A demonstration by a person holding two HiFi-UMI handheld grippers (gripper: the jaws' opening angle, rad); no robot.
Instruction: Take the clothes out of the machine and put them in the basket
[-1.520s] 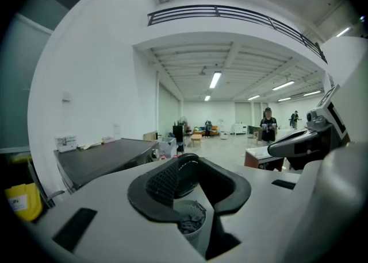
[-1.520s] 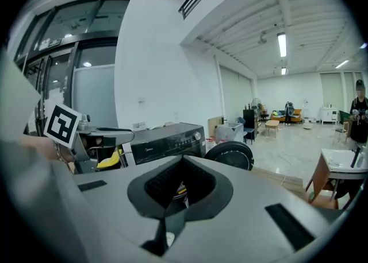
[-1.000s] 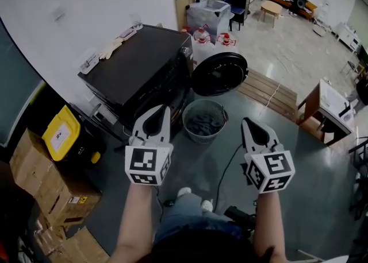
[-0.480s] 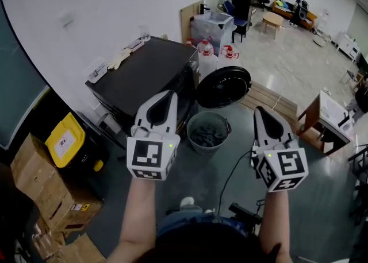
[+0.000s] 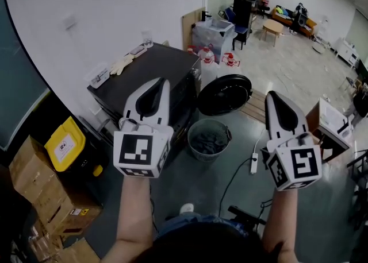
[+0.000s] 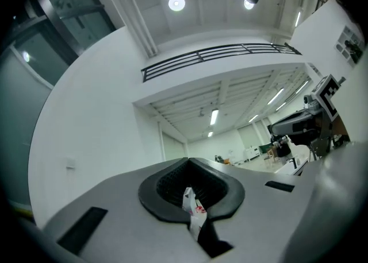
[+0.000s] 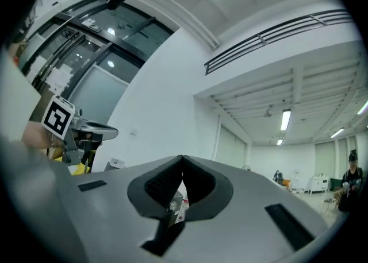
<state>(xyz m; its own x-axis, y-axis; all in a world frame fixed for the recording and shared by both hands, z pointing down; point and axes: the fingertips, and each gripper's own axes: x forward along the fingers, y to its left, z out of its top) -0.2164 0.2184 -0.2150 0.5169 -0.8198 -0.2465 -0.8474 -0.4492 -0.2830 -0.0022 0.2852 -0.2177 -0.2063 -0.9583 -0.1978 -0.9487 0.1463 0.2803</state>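
Observation:
The black washing machine (image 5: 150, 74) stands against the white wall, its round door (image 5: 225, 94) swung open to the right. On the floor in front sits a grey mesh basket (image 5: 209, 139) holding dark clothes (image 5: 207, 141). Both grippers are raised high above the floor, apart from machine and basket. My left gripper (image 5: 164, 81) is shut with nothing in it, its tip over the machine's front. My right gripper (image 5: 270, 93) is also shut and empty, right of the door. In the left gripper view the jaws (image 6: 187, 161) meet and aim at wall and ceiling; in the right gripper view they (image 7: 182, 158) do likewise.
A yellow-lidded bin (image 5: 65, 139) and cardboard boxes (image 5: 34, 181) stand left of the machine. White gloves (image 5: 123, 64) lie on its top. A power strip (image 5: 253, 166) with a cable lies on the floor; a wooden pallet (image 5: 261, 104), white jugs (image 5: 208, 61) and a desk (image 5: 330, 121) stand beyond.
Both grippers have risen together, staying shut and empty. They now tilt upward, and they stand farther above the basket.

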